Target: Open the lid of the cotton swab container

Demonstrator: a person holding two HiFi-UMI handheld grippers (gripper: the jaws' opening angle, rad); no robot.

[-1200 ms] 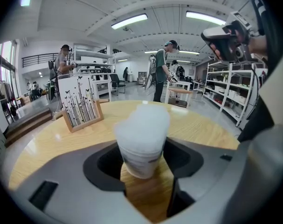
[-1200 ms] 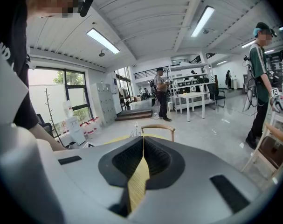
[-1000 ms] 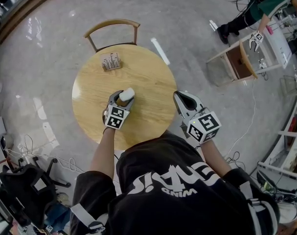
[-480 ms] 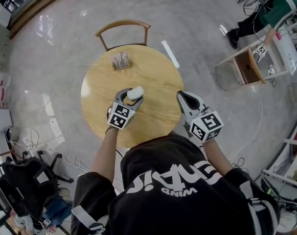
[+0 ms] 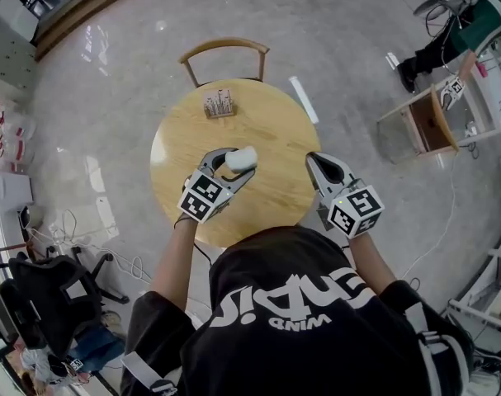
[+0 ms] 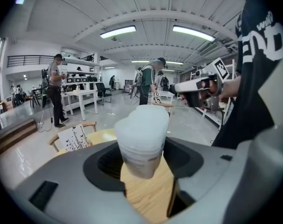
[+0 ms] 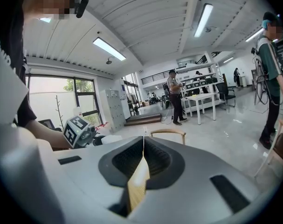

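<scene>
The left hand-held gripper point(image 5: 235, 162) is clamping the cotton swab container point(image 5: 243, 157) between its jaws, which are pressing on the lower body from either side. The container point(image 6: 142, 139) is hanging clear of the round wooden table point(image 5: 271, 126), above its near half. It is a frosted white tub with a taller white lid that is sitting shut on top. The wall is too cloudy for its contents to show. A pale band is wrapping the lower body like a label, but its print is too faint to read.

In the left gripper view the container is standing lid uppermost, its long axis running up the picture and leaning slightly, crosswise to the jaws. In the head view the lid end is pointing up and to the right.

The right hand-held gripper point(image 5: 314, 160) is hovering over the table's right edge with its jaws pressed fully together and nothing between them point(image 7: 142, 146).

A small white card stand point(image 6: 76, 137) printed with black plant-like drawings is sitting near the table's far edge point(image 5: 219, 103). A wooden chair point(image 5: 225, 52) is standing just beyond it. White lettering is showing on the person's black shirt point(image 5: 291, 304), though I cannot read it reliably.
</scene>
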